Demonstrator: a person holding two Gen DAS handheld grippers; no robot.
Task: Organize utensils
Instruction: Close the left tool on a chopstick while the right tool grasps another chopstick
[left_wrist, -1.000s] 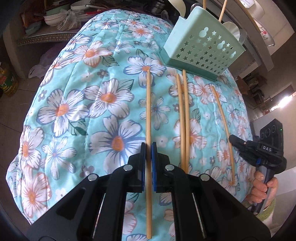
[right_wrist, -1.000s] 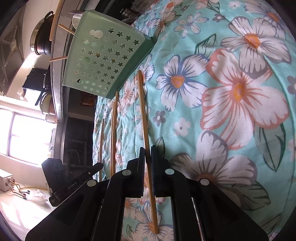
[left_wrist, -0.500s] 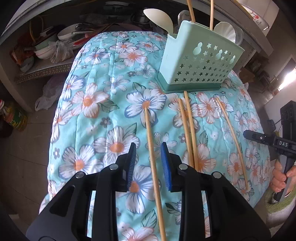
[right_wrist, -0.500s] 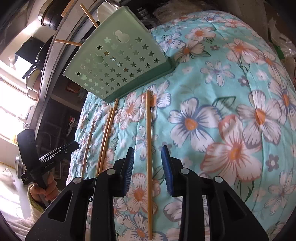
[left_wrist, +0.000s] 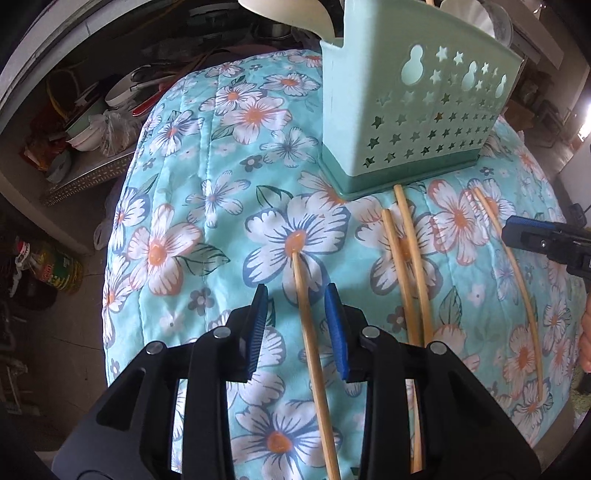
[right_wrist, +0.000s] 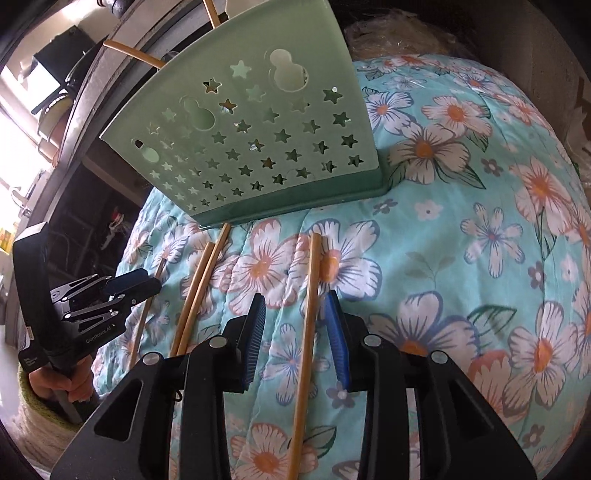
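The left tool (left_wrist: 295, 325) hangs over a flower-printed quilt (left_wrist: 207, 206) with its blue pads apart and opening; a bamboo chopstick (left_wrist: 314, 354) lies flat on the cloth between them, touched by neither pad. The right tool (right_wrist: 293, 332) also stands apart, with another chopstick (right_wrist: 306, 332) lying loose between its pads, just beside the right one. Between these two sticks a pair of chopsticks (left_wrist: 406, 266) lies side by side, their far tips near the base of the mint-green utensil holder (left_wrist: 417, 110). A curved chopstick (left_wrist: 517, 280) lies right of the pair in the left view. The holder stands at the far side of the quilt, pierced with star holes, with sticks and a pale spoon (left_wrist: 288, 14) rising from it
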